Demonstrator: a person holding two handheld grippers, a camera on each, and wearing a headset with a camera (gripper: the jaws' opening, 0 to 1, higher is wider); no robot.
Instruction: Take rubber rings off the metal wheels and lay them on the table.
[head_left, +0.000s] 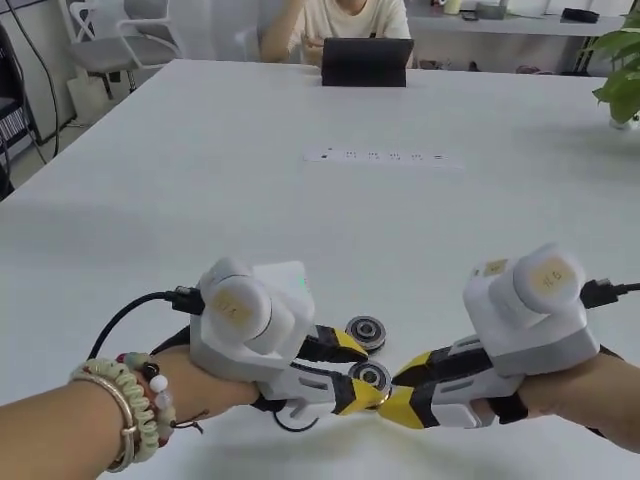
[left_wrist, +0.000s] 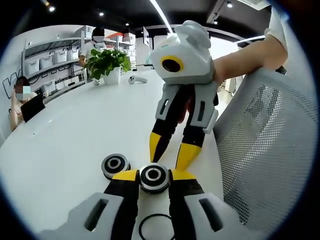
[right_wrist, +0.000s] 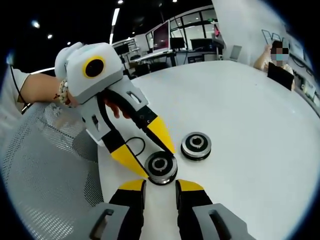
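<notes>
We've got the left gripper (right_wrist: 154, 159) clamped on the metal wheel (right_wrist: 161, 167), right gripper (right_wrist: 161, 186) spread; the rubber ring (right_wrist: 173, 174) is probably stretchy, so pinch its edge.

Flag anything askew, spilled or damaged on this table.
Nothing stands out. The left gripper holds the near wheel flat on the table; the far wheel lies flat beside it; a loose rubber ring lies whole by that gripper. The right gripper is open.

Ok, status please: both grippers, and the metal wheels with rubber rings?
Left gripper shut on small round metal wheel. Right gripper open, tips facing it. Second metal wheel beside, on white table; thin black rubber ring lying loose. Nothing blocking.
</notes>
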